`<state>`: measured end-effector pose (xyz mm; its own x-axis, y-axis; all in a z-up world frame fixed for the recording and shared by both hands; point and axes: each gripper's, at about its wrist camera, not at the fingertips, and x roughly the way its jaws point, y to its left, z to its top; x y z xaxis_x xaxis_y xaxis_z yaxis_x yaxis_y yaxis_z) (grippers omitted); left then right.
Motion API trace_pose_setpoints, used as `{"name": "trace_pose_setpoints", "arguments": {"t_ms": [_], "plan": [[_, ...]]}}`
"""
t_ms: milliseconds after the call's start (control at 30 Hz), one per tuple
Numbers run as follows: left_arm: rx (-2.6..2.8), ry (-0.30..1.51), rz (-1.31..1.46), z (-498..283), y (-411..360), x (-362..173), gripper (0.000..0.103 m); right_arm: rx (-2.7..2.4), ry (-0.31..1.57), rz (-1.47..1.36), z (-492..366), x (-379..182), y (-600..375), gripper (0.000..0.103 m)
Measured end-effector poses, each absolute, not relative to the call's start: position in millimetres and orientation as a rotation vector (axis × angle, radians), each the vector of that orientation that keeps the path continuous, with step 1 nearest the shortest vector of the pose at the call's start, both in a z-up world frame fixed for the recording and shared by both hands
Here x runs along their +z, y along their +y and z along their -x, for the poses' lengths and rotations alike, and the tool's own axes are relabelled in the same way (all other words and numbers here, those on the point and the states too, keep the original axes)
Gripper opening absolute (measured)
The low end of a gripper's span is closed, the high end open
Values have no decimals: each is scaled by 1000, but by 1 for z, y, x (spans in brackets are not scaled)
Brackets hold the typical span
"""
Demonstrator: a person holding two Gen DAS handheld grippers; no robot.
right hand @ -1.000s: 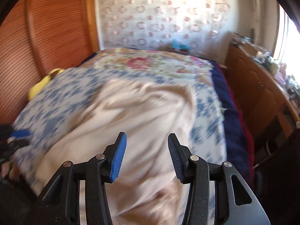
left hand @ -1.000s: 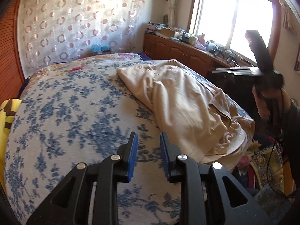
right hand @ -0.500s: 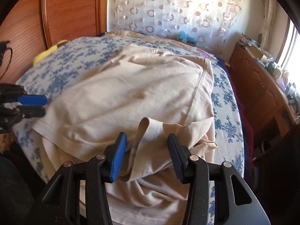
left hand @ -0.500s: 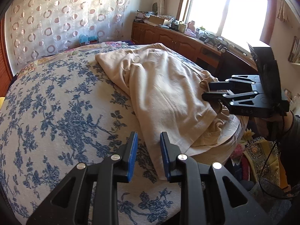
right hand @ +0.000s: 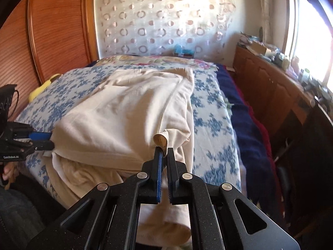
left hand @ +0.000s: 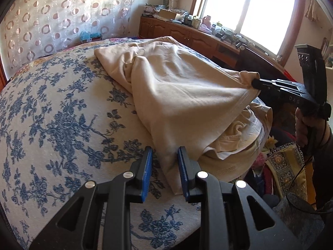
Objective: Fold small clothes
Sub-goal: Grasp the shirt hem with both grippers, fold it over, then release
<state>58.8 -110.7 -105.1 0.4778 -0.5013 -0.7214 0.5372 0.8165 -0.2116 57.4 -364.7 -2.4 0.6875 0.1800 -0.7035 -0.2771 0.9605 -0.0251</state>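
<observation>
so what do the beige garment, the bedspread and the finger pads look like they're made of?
Beige garment: soft matte knit, probably cotton jersey; it drapes in loose folds and shows a stitched hem. Bedspread: matte woven cotton-like cloth with a printed blue floral pattern, fibre uncertain. Finger pads: blue ribbed rubber or plastic on black, speckled plastic-looking gripper arms.

a rumpled cream garment point(left hand: 183, 95) lies spread on the bed, near corner lifted.

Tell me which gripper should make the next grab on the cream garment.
Left. The left gripper is open with the cream garment's near corner between its fingers. The right gripper is shut on the garment's other corner, holding it up.
</observation>
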Motion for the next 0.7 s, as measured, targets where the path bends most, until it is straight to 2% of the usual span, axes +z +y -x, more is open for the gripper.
{"name": "trace_pose_setpoints", "arguments": {"t_ms": [33, 67, 100, 200, 567, 700], "plan": [[-649, 861, -51, -57, -112, -105, 23, 264, 776, 125, -56, -3, -366, 2], [-663, 856, -55, -55, -113, -104, 13, 271, 779, 118, -55, -4, -367, 1], [-679, 848, -64, -53, -115, -102, 7, 276, 783, 115, -54, -5, -367, 1], [-698, 819, -91, -45, -119, -94, 1, 281, 788, 107, -54, -8, -366, 1], [-721, 742, -95, -11, -116, -39, 1, 331, 792, 115, -30, 12, -374, 1], [-672, 737, -113, -16, -115, -41, 14, 347, 860, 122, -19, 7, -378, 1]]}}
